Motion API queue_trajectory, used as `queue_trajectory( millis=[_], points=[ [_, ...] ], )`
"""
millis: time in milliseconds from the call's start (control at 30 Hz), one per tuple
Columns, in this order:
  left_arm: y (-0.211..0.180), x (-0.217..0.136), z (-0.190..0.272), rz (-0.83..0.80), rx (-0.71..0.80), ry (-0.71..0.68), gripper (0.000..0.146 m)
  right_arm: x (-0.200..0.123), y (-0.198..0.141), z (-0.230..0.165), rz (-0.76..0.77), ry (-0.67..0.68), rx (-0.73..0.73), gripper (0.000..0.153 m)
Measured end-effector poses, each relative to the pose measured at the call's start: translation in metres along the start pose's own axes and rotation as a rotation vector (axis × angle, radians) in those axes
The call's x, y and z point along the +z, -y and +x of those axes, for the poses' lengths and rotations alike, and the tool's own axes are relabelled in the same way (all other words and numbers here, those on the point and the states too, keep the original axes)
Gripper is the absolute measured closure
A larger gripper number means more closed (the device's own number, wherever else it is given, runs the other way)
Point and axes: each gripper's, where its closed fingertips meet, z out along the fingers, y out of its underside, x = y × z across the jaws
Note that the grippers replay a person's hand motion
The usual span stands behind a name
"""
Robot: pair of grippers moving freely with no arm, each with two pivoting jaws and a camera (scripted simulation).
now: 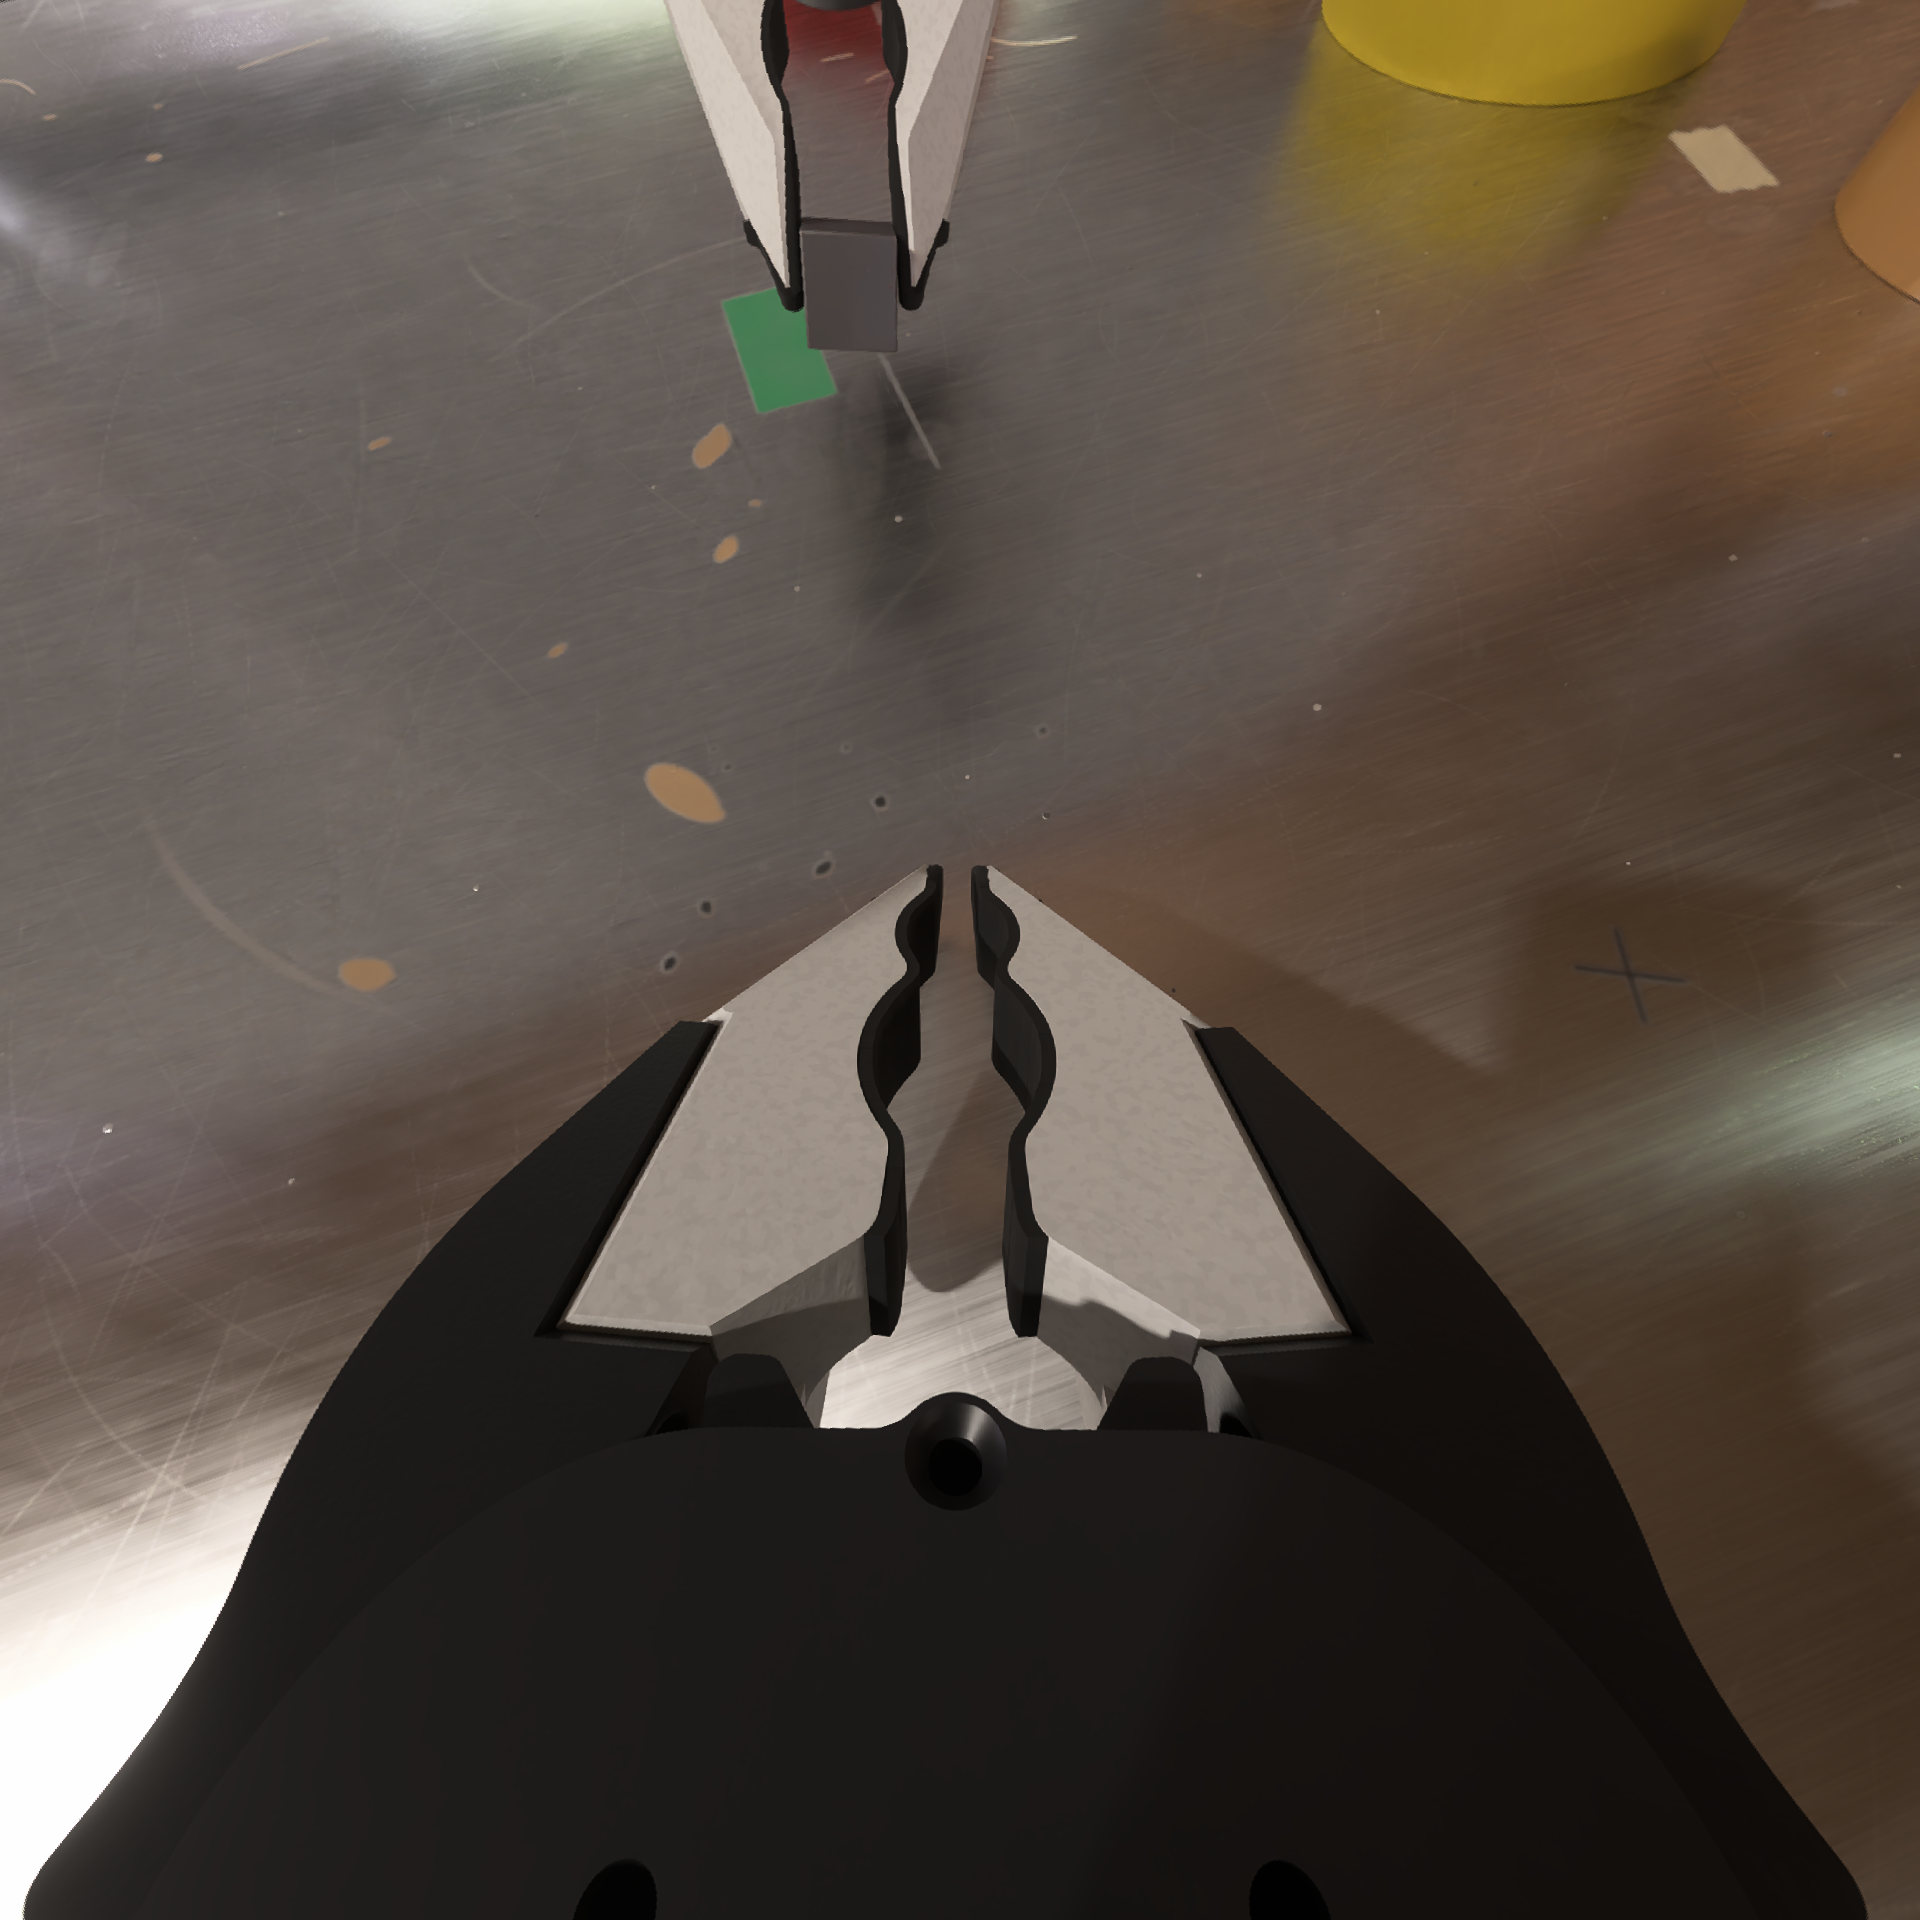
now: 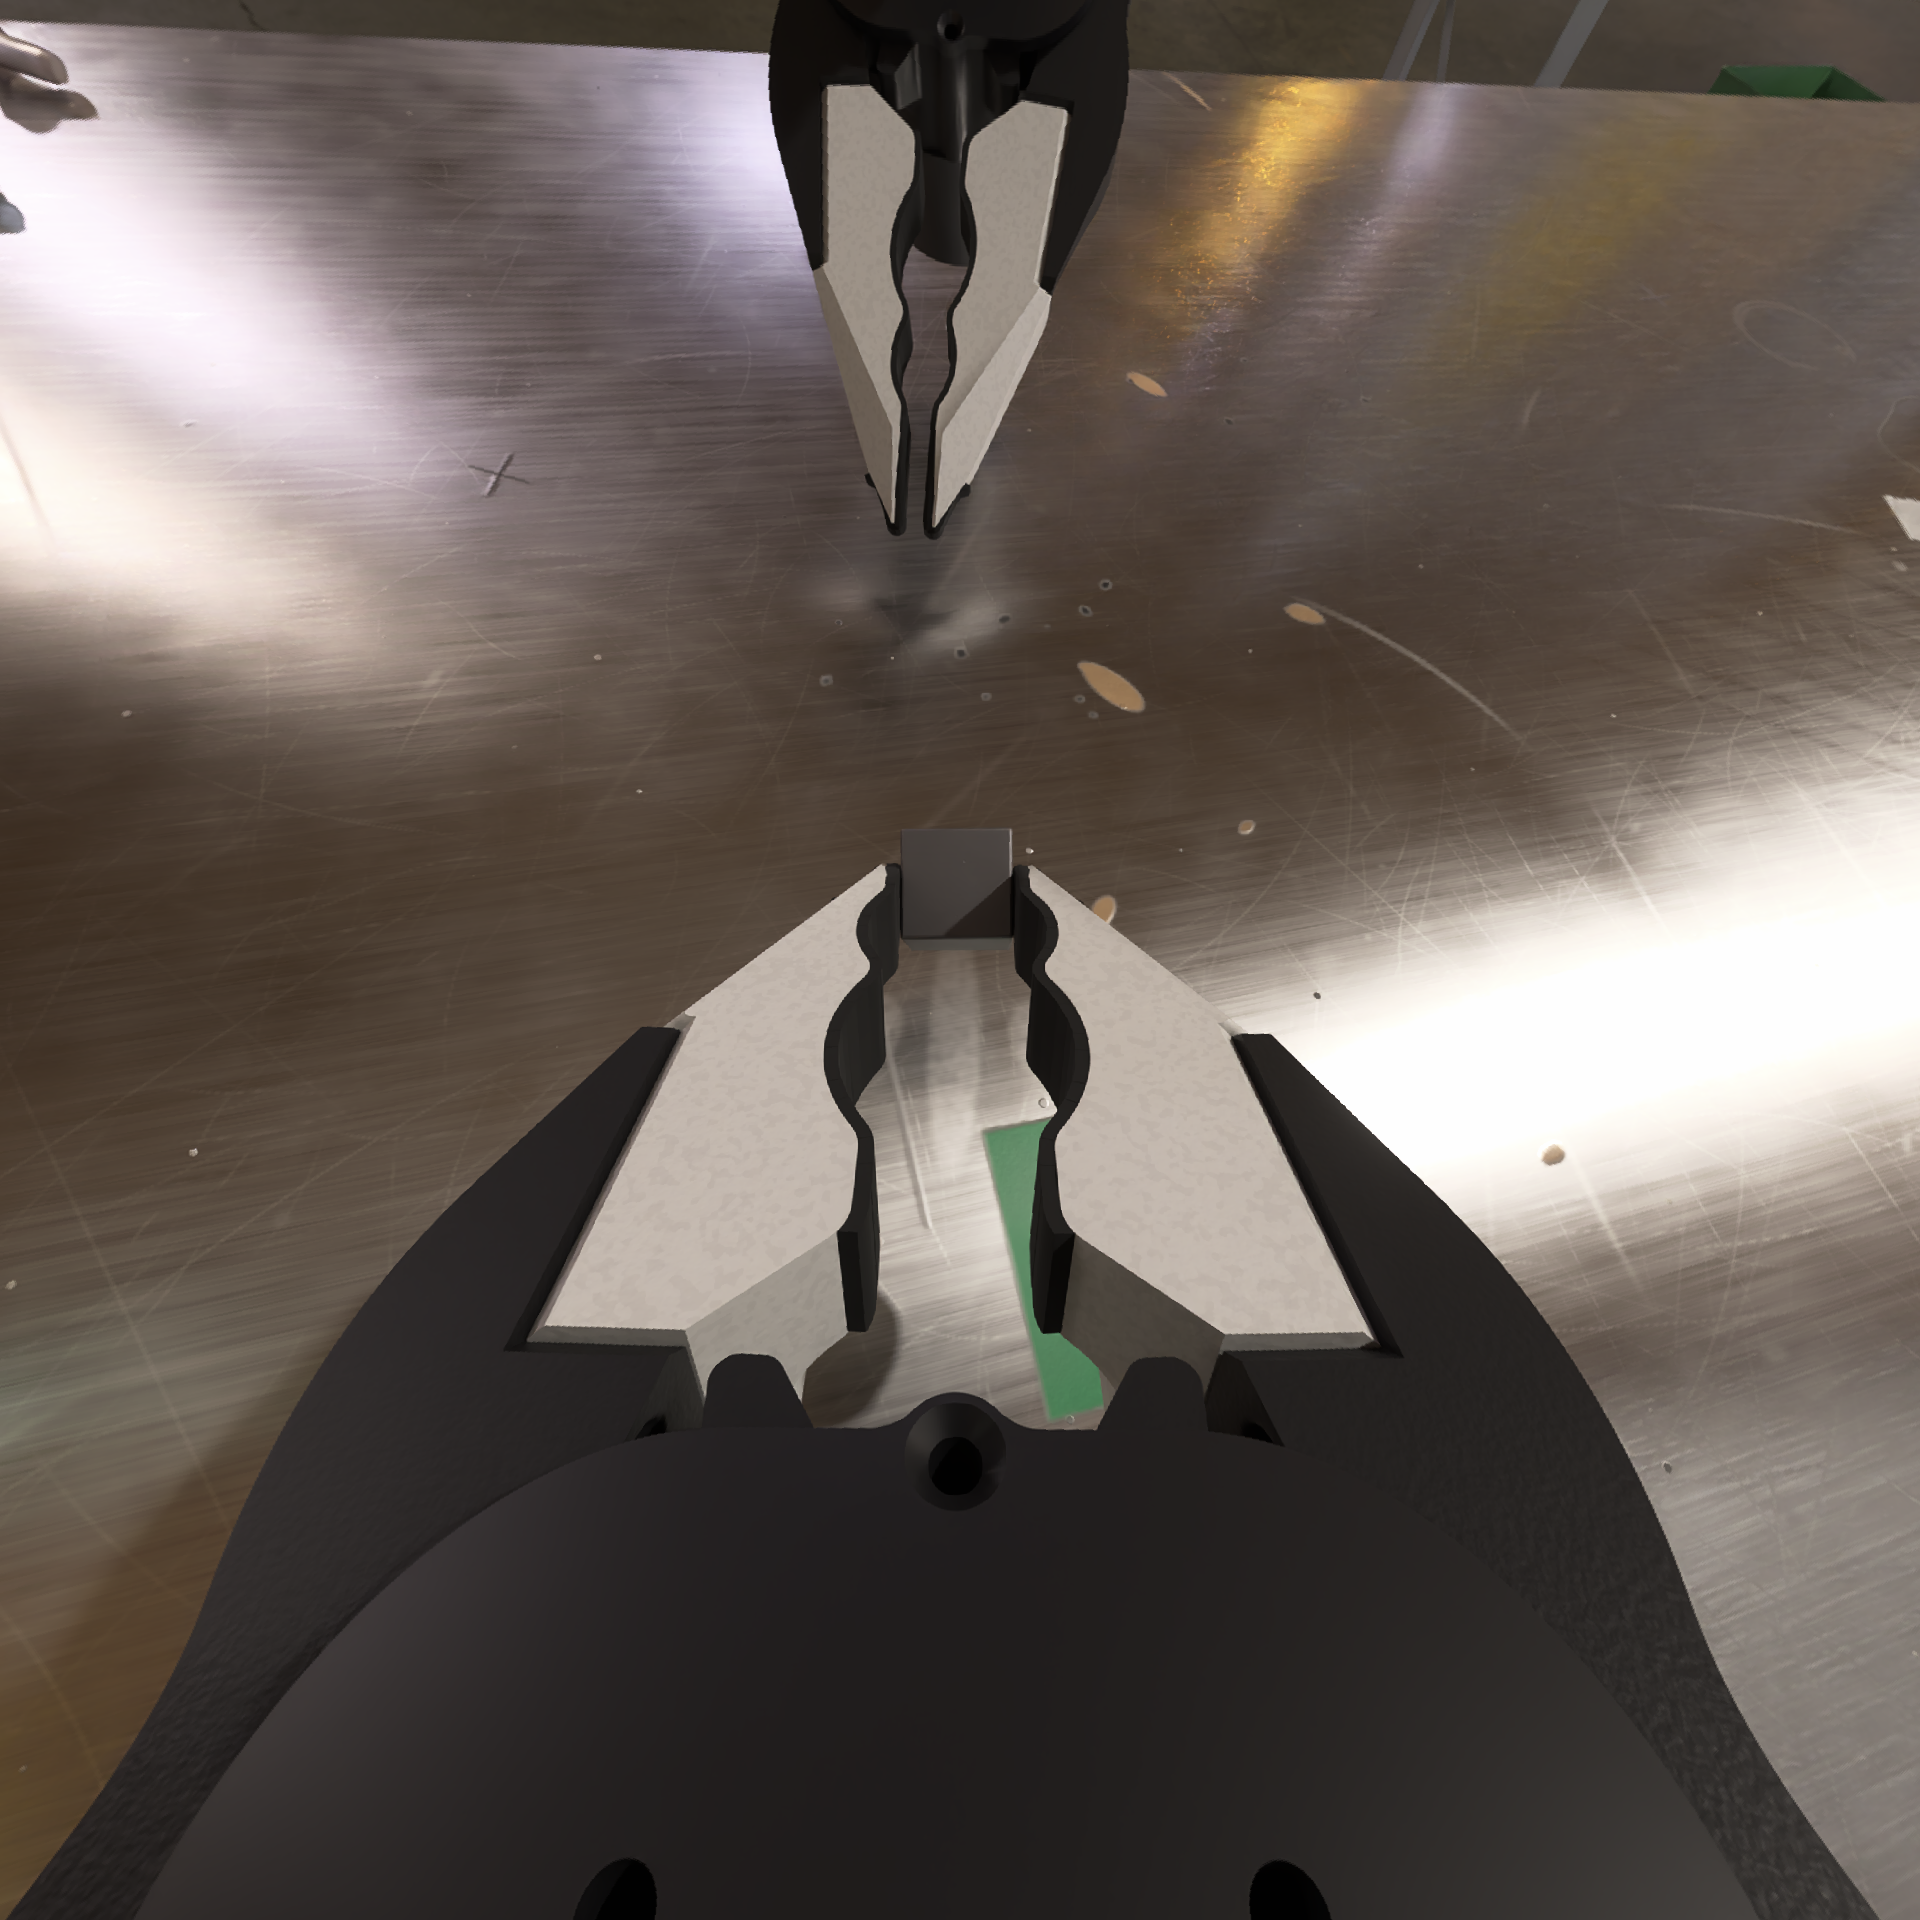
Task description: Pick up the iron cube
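The iron cube (image 2: 956, 885) is a small dark grey block held between the tips of my right gripper (image 2: 956, 878), which is shut on it. In the left wrist view the cube (image 1: 850, 286) hangs in the right gripper (image 1: 852, 296) above the metal table, with a blurred shadow below it. My left gripper (image 1: 956, 878) is shut and empty, its tips almost touching. It faces the right gripper across the table and shows in the right wrist view (image 2: 912, 525) at the top centre.
The brushed metal table (image 1: 416, 623) carries orange paint spots. A green tape patch (image 1: 777, 351) lies under the right gripper, also in the right wrist view (image 2: 1023, 1195). A yellow cylinder (image 1: 1527, 47) and an orange object (image 1: 1886, 208) stand far right. A green object (image 2: 1782, 83) is beyond the table edge.
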Motion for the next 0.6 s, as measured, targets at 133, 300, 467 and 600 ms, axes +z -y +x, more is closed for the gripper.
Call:
queue_trajectory(
  millis=[133, 300, 467, 600],
  points=[
    [0.0, 0.0001, -0.0001, 0.0, 0.0, 0.0, 0.141, 0.0001, 0.0001, 0.0, 0.007, 0.007, 0.009, 0.132],
    [-0.0001, 0.0002, -0.0002, -0.001, 0.0, -0.001, 0.141, -0.0005, 0.0014, -0.0003, 0.016, 0.007, 0.01, 0.132],
    [-0.0002, 0.0004, -0.0003, -0.001, 0.002, 0.001, 0.141, -0.001, 0.0035, -0.0002, 0.03, 0.01, 0.013, 0.132],
    [-0.0003, 0.0004, -0.0003, -0.001, 0.003, 0.001, 0.141, 0.0002, 0.0032, -0.0001, 0.028, 0.011, 0.014, 0.132]
  ],
)
